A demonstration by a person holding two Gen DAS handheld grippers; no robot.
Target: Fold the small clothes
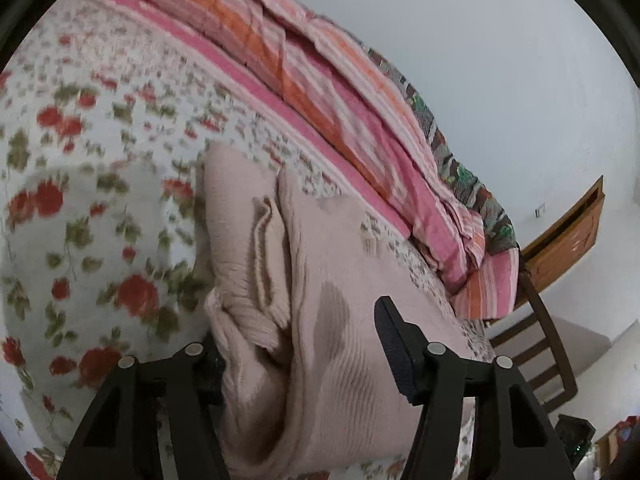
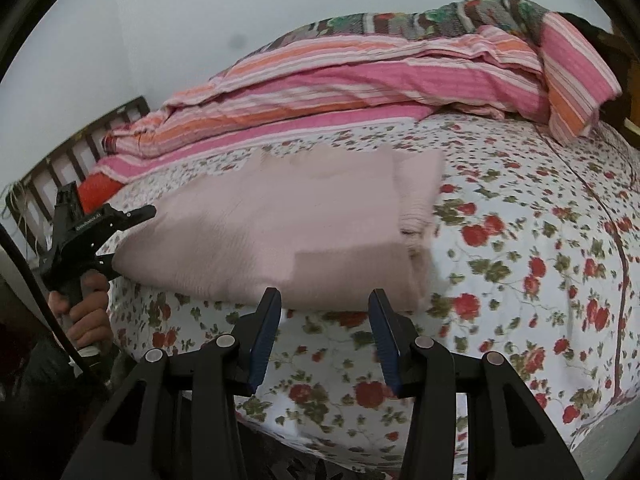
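On the near side of the bed, the right gripper [image 2: 324, 336] hangs just above the flowered sheet [image 2: 520, 248], its two blue-padded fingers [image 2: 264, 340] standing apart with nothing between them, only the rose print showing through the gap; its tips come close to the front edge of the folded pink knit garment [image 2: 280, 232] without touching it. That garment lies flat on the sheet as a thick folded bundle, its ribbed layers stacked at the right end. At its left end the left gripper [image 2: 116, 236] meets it, gripped from below by a hand [image 2: 84, 308]; one finger reaches along the top of the fabric and the other sits low against its edge. From that gripper's own camera the pink knit [image 1: 320, 320] fills the space between the fingers [image 1: 396, 344], bunched into folds against the left one, while the right pad stands a little clear of the cloth, so the jaws are partly open around the garment and I cannot say they are clamped on it. Beyond the garment a striped pink and orange quilt [image 2: 360, 80] is heaped along the far side of the bed, with a darker patterned blanket [image 2: 440, 16] behind it. A dark slatted bed frame [image 2: 60, 160] shows at the far left, against a plain pale wall [image 2: 200, 8].
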